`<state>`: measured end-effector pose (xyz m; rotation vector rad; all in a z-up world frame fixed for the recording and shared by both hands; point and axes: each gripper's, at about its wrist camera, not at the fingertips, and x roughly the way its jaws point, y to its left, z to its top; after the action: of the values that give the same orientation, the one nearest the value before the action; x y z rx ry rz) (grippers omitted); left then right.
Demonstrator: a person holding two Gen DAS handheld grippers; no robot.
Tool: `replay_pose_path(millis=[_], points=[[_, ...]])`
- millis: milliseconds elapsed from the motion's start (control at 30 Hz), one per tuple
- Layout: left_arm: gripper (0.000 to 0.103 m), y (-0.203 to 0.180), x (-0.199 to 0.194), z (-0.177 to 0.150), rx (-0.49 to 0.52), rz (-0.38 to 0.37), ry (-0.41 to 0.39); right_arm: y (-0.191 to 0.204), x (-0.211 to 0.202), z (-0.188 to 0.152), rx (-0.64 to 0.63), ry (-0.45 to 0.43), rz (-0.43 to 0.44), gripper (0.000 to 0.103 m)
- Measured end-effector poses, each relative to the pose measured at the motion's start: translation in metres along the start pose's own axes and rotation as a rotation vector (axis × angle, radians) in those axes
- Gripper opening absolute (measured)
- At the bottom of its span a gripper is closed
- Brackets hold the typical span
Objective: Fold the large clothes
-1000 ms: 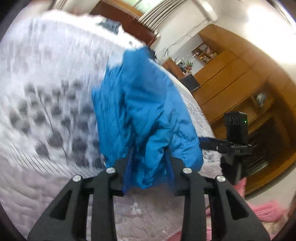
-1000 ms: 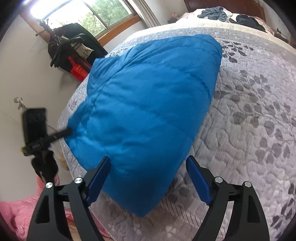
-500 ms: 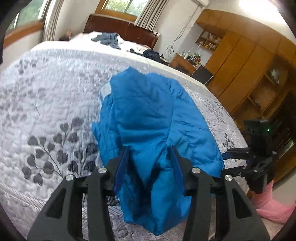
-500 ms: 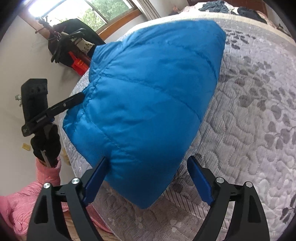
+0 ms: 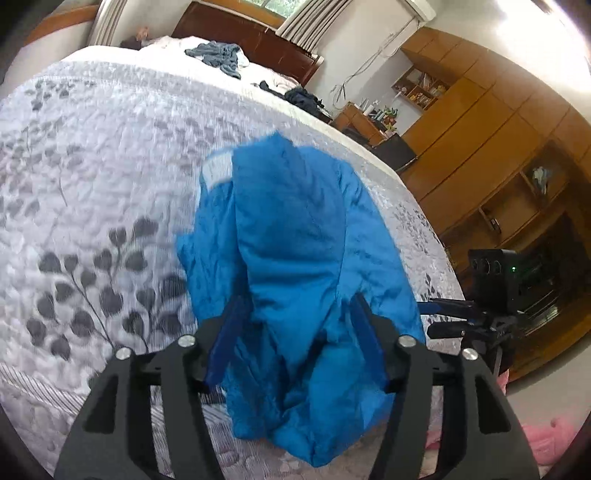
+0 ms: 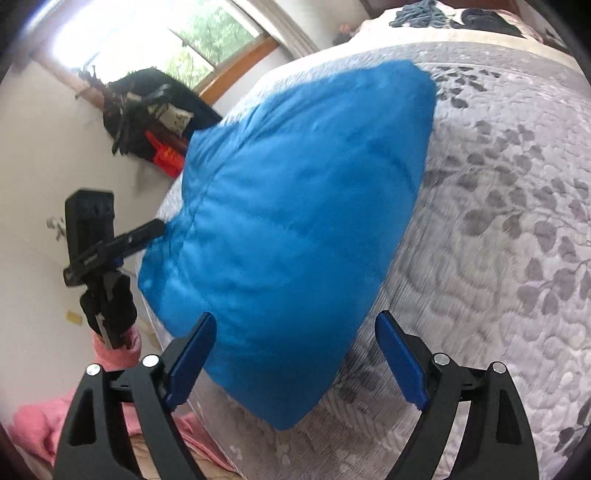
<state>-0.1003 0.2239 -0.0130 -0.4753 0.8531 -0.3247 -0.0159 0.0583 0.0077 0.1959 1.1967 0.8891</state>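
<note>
1. Blue jacket (image 5: 295, 236) lies bunched on the bed (image 5: 92, 177), near its foot edge.
2. Left tool (image 5: 295, 339) straddles the jacket's near end, fingers parted.
3. Right tool (image 6: 295, 354) gapes wide, gripping nothing.

The left wrist camera sits just behind the left claw (image 5: 295, 332) and looks forward between its two fingers, along the bed (image 5: 110, 155) toward the headboard (image 5: 251, 40) and the wooden cabinets (image 5: 480, 147) to the right of the claw. It is very near the blue jacket (image 5: 295, 240).

The right wrist camera sits behind the right claw (image 6: 295, 354) and faces across the bed, with the window (image 6: 207, 33) ahead to the left.

Both views share the jacket and the grey quilt, and each shows the other claw beside it.
</note>
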Motion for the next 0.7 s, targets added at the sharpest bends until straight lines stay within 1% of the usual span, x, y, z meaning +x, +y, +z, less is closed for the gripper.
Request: replay_pose_path(millis=[33, 167, 267, 333, 467, 567, 633, 700], points=[[0.067, -0.002, -0.001, 0.006, 0.002, 0.013, -0.005, -0.004, -0.002, 0.002, 0.014, -0.008, 0.012, 0.088], [0.071, -0.005, 0.007, 0.026, 0.016, 0.066, 0.003, -0.020, -0.005, 0.009, 0.057, -0.030, 0.051, 0.088], [0.073, -0.002, 0.020, 0.034, 0.009, 0.102, 0.041, -0.028, -0.002, 0.013, 0.069, -0.032, 0.068, 0.089], [0.073, 0.003, 0.028, 0.038, -0.011, 0.101, 0.067, -0.033, 0.001, 0.017, 0.077, -0.026, 0.081, 0.089], [0.077, 0.019, 0.040, 0.041, -0.055, 0.057, 0.098, -0.041, 0.010, 0.025, 0.085, -0.012, 0.105, 0.089], [0.086, 0.034, 0.048, 0.039, -0.094, 0.005, 0.119, -0.041, 0.018, 0.032, 0.086, -0.004, 0.126, 0.090], [0.088, 0.044, 0.056, 0.037, -0.130, -0.046, 0.135, -0.044, 0.021, 0.036, 0.091, -0.003, 0.137, 0.092], [0.090, 0.055, 0.063, 0.035, -0.164, -0.118, 0.144, -0.048, 0.024, 0.038, 0.099, 0.002, 0.153, 0.093]])
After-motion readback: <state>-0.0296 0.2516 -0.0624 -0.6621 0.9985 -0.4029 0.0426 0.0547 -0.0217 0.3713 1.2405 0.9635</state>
